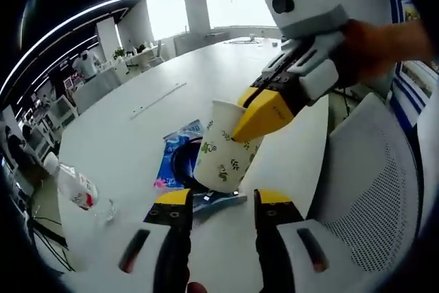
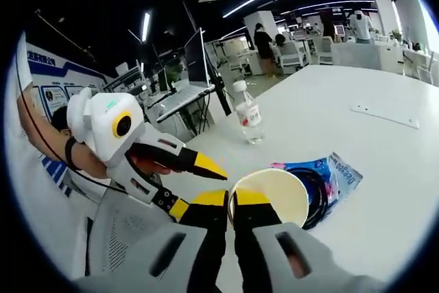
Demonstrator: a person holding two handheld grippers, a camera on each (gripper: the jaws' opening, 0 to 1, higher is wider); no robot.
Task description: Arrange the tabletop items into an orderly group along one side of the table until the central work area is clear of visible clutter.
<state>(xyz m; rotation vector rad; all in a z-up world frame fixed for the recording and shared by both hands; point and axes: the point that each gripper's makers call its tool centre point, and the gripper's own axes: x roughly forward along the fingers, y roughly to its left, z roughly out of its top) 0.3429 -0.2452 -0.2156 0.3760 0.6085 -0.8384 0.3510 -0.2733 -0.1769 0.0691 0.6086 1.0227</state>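
Yellow-tipped right gripper [image 2: 231, 200] pinches the rim of the white leaf-printed paper cup [image 1: 223, 145], held over the blue plastic packet [image 1: 171, 152]. Left gripper [image 1: 223, 200] hovers, jaws apart. Best carry it level toward the clear plastic bottle [image 2: 248, 111] at the table [image 1: 137, 135] edge.

Right gripper [image 2: 232, 205] reaching in from the upper right of the left gripper view, tilted downward, jaws pinched together over a thin rim; hand [image 1: 384, 49] wrapped around its grip behind. Left gripper [image 1: 221, 205] low and level, jaws spread apart with nothing between them. In the right gripper view, left gripper off to the left, held by a hand [image 2: 147, 164] with a strapped wrist.
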